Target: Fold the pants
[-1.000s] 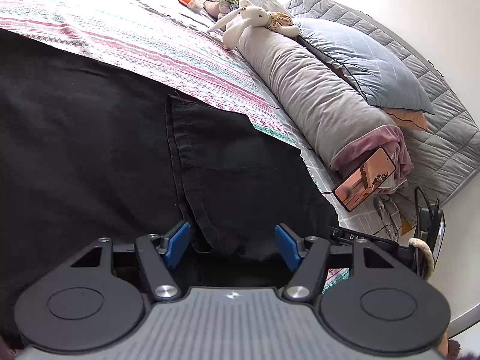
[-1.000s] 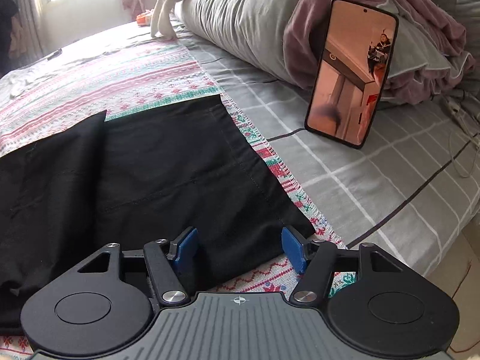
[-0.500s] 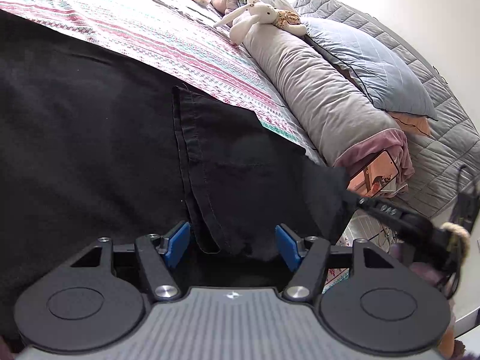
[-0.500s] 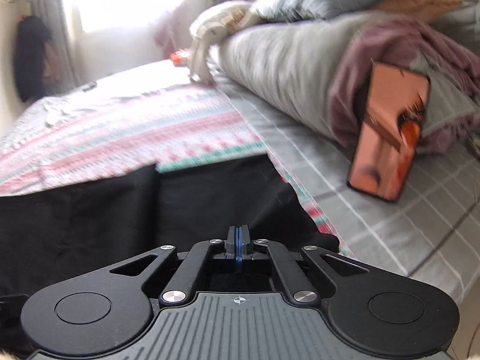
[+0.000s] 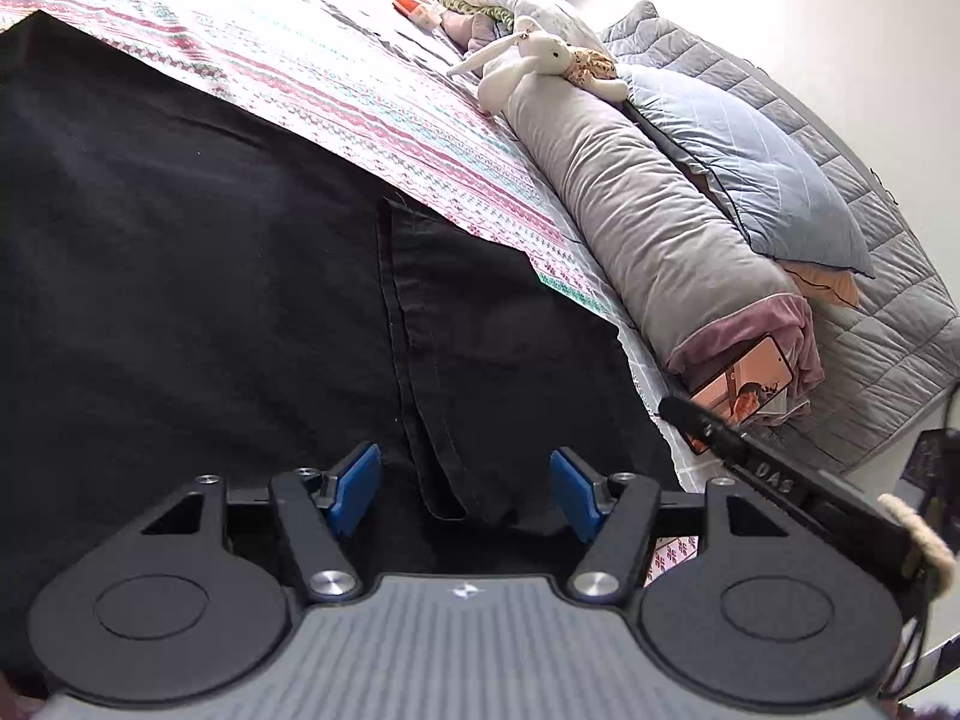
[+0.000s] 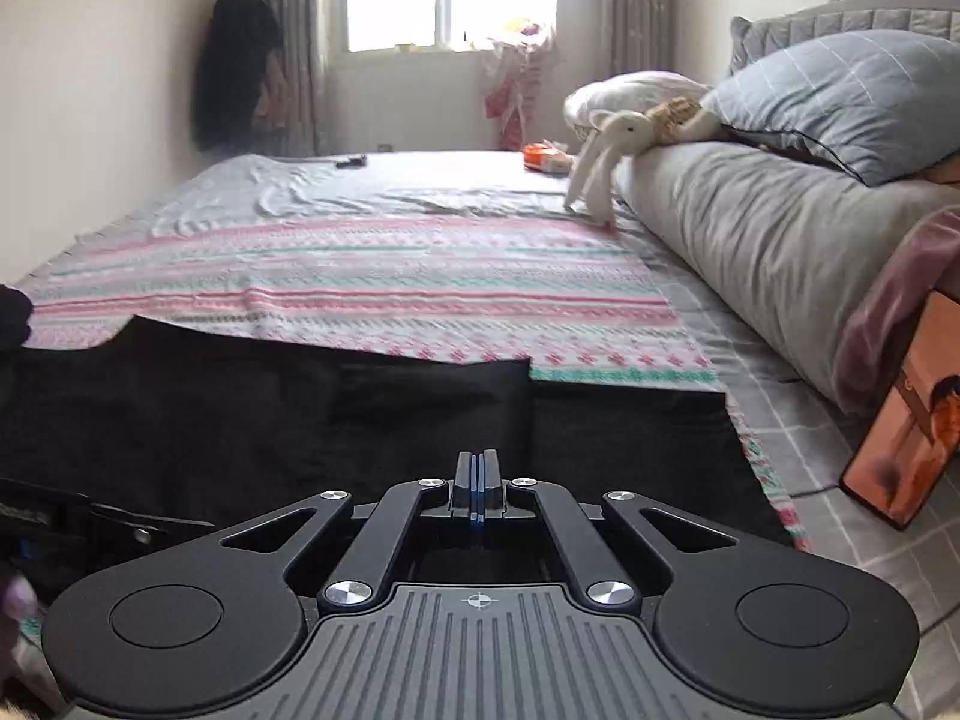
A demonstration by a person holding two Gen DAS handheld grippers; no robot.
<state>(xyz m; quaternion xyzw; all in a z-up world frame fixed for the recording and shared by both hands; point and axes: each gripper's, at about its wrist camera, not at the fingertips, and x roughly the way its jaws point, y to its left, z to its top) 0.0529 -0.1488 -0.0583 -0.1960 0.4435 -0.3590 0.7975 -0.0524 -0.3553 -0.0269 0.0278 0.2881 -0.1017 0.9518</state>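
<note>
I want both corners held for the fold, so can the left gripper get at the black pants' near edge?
Probably yes: the left gripper is open and the edge of the pants lies right between its jaws, with nothing in the way.

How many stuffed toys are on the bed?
1: a white plush rabbit draped over the far end of the long grey bolster, below the blue pillow. Others may hide among bedding.

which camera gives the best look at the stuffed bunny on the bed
The right wrist view shows the stuffed bunny best: side-on, with its face, drooping ears and dangling legs clear against the long grey bolster. The left wrist view shows it from above and behind, sprawled over the bolster's far end.
</note>
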